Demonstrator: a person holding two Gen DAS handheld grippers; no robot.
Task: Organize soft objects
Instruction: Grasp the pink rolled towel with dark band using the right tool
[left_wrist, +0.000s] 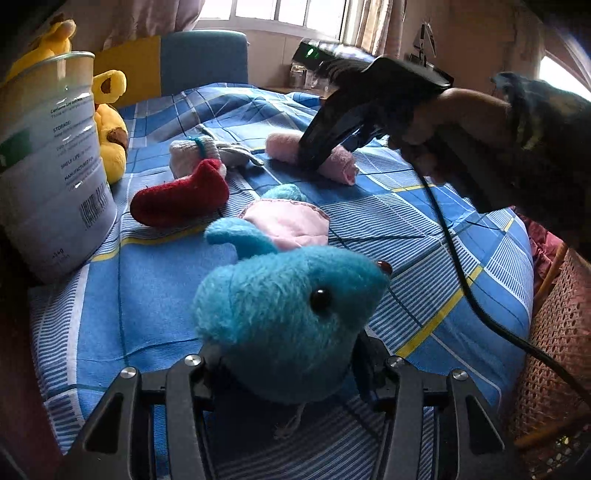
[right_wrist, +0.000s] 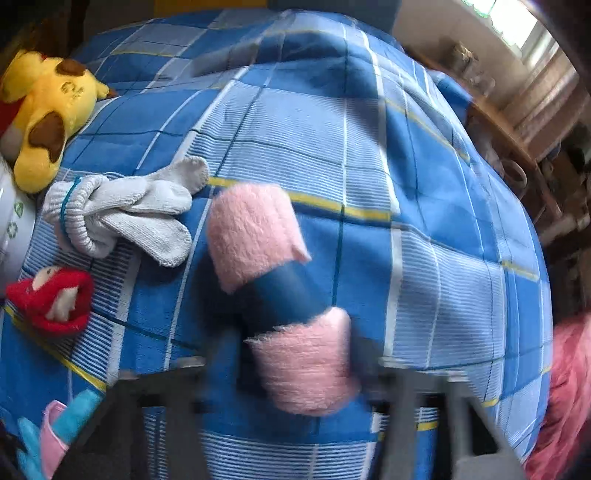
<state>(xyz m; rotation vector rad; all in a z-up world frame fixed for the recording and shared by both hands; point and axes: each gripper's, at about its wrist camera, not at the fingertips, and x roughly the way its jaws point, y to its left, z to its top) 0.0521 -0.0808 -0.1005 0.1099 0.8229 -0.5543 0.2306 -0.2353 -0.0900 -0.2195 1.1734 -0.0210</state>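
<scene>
My left gripper (left_wrist: 291, 363) is shut on the head of a blue plush toy (left_wrist: 288, 314) with a pink belly, lying on the blue checked bedspread (left_wrist: 424, 229). My right gripper (right_wrist: 295, 373) is closed around a pink fluffy roll (right_wrist: 255, 236) with a blue band at its middle; in the left wrist view it clamps the pink roll (left_wrist: 341, 164) from above. A red plush piece (left_wrist: 181, 195) and a pair of white socks (left_wrist: 199, 153) lie beyond the blue toy. They also show in the right wrist view: the white socks (right_wrist: 122, 214) and the red plush piece (right_wrist: 51, 299).
A large white tin (left_wrist: 51, 162) stands at the left on the bed. A yellow plush dog (left_wrist: 110, 125) lies behind it, also in the right wrist view (right_wrist: 44, 110). A woven basket (left_wrist: 554, 350) stands off the bed's right edge. A black cable (left_wrist: 454, 258) crosses the bedspread.
</scene>
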